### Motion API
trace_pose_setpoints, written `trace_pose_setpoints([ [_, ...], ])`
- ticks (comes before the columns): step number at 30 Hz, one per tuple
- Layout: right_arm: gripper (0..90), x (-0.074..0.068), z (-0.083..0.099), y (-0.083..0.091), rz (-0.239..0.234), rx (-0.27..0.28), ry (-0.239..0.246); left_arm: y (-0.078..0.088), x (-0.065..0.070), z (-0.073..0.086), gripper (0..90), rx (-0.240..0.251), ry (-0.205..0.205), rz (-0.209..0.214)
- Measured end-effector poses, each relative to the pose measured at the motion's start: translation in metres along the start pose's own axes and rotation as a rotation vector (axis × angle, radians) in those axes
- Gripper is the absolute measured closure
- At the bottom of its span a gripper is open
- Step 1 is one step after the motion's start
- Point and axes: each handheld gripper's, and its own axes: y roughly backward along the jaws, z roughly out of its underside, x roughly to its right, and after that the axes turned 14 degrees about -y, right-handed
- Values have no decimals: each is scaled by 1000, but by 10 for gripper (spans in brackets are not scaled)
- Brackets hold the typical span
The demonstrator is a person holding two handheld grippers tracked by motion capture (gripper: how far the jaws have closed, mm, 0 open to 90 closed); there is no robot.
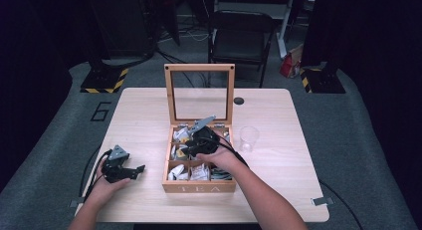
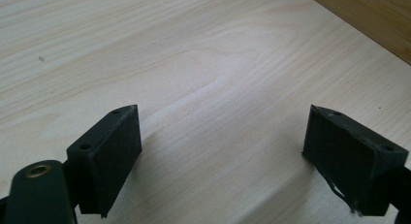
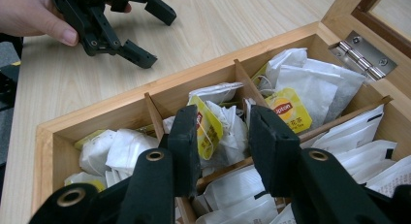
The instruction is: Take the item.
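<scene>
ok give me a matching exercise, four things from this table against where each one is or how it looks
Things:
1. tea box
2. cup
3. left gripper
4. right gripper

States:
A. clear, standing right of the box
B. open, over bare table
C. lid up, bags inside
D. fingers astride a yellow-tagged bag

Pairs: 1-C, 2-A, 3-B, 4-D

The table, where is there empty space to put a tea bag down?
Bare wood lies between the left gripper and the tea box, beyond the plastic cup toward the table edge, and beside the raised lid. Inside the box it is crowded.
</scene>
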Motion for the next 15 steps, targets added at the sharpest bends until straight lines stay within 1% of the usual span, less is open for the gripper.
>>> trace_pose_setpoints([
  [3,643,1,0,-2,2,-4,-3,0,0,0,131,0,0,0],
  [7,681,1,0,-4,-10,-17,-3,0,0,0,131,-1,-2,-1],
  [8,703,1,0,-4,-15,-22,-3,0,0,0,131,0,0,0],
  [10,743,2,0,-5,-27,-21,20,0,0,0,131,-1,-2,-1],
  [12,785,0,0,-5,-38,-26,12,0,0,0,131,0,1,1],
  [13,798,0,0,-5,-44,-25,27,0,0,0,131,0,0,0],
  [14,822,-1,0,-5,-52,-24,24,0,0,0,131,-1,-1,0],
  [15,832,-1,0,-4,-59,-26,32,0,0,0,131,0,1,1],
])
